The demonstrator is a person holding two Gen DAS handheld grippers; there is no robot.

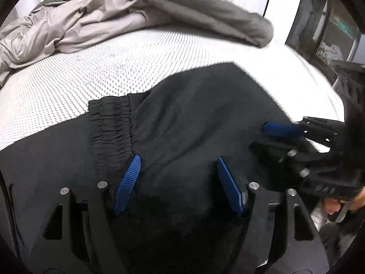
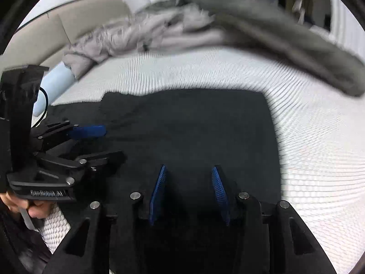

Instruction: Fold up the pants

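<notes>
Black pants (image 1: 187, 118) lie folded on a white textured mattress (image 1: 91, 75), with the elastic waistband (image 1: 111, 123) at left in the left wrist view. My left gripper (image 1: 179, 159) is open just above the pants, blue pads apart. It shows from the side in the right wrist view (image 2: 100, 141). My right gripper (image 2: 189, 171) is open over the pants (image 2: 194, 125). In the left wrist view it enters from the right (image 1: 267, 137), one blue finger (image 1: 280, 129) on the fabric.
A crumpled light grey garment (image 1: 75, 27) and a darker grey cloth (image 1: 205, 6) lie at the far side of the mattress. A pale blue cylinder (image 2: 54, 80) lies at far left. A dark cabinet (image 1: 324, 22) stands beyond the mattress's right edge.
</notes>
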